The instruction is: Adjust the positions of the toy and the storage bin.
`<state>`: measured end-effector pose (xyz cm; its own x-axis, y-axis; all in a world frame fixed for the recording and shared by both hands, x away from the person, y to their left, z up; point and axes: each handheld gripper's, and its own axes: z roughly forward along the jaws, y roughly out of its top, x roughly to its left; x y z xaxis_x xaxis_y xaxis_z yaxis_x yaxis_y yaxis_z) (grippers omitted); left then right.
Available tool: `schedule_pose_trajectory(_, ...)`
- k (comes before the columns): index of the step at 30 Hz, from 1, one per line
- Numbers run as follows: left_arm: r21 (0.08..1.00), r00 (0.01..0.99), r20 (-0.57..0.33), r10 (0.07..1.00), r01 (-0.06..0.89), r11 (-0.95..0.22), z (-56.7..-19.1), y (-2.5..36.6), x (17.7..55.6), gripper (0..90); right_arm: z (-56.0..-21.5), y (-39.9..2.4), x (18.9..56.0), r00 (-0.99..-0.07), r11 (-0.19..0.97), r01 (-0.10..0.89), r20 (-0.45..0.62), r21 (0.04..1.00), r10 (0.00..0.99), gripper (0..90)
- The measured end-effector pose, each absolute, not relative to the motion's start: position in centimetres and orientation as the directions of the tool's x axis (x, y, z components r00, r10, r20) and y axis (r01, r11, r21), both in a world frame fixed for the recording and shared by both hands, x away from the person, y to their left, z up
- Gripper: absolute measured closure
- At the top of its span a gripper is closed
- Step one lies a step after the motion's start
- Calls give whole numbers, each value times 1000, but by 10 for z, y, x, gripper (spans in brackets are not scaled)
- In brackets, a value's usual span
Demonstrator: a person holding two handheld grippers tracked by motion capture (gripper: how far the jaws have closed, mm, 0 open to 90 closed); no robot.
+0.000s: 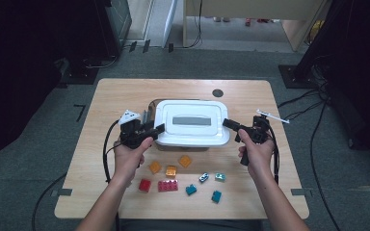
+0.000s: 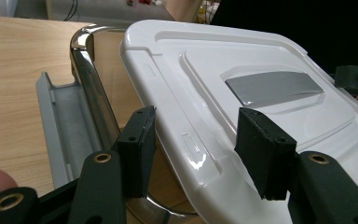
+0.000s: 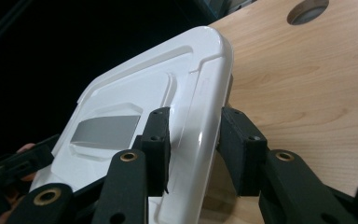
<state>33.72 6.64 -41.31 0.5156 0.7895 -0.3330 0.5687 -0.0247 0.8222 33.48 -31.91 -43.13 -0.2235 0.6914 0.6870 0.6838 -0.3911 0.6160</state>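
At the left of the high view, the left gripper (image 1: 160, 129) meets the left edge of the white plastic lid with a grey centre panel (image 1: 192, 122), which sits mid-frame on the pale wooden worktop (image 1: 106, 101). In the left gripper view its fingers (image 2: 140, 149) straddle the lid's rim; whether the pads press on it I cannot tell. Under the lid a shiny metal container (image 2: 86, 70) shows, with a grey plastic tray (image 2: 58, 121) beside it. Below the lid, small coloured toy bricks (image 1: 167, 185) lie scattered in orange, red and teal. At the right, the right gripper (image 1: 227, 123) has its fingers (image 3: 156, 149) closed on the lid's right rim.
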Motion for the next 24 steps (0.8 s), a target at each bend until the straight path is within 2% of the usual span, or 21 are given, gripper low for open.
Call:
schedule_pose_trajectory(6,819,513,-336,790,573,-24,-414,65,338,480,-432,-321,335,-205,-410,690,704,597,681,662)
schedule_pose_trajectory(11,818,513,-336,790,575,-26,-414,64,339,481,-429,-325,331,-179,-433,688,714,583,677,745)
schedule_pose_trajectory(16,815,509,-332,794,578,-30,-414,62,342,474,-429,-327,329,-188,-423,688,707,590,682,742)
schedule_pose_trajectory(21,815,510,-331,794,579,-32,-415,61,344,467,-426,-327,328,-234,-387,661,666,643,708,702)
schedule_pose_trajectory(24,816,512,-327,794,577,-36,-414,61,345,464,-420,-326,328,-309,-330,609,599,721,739,683)
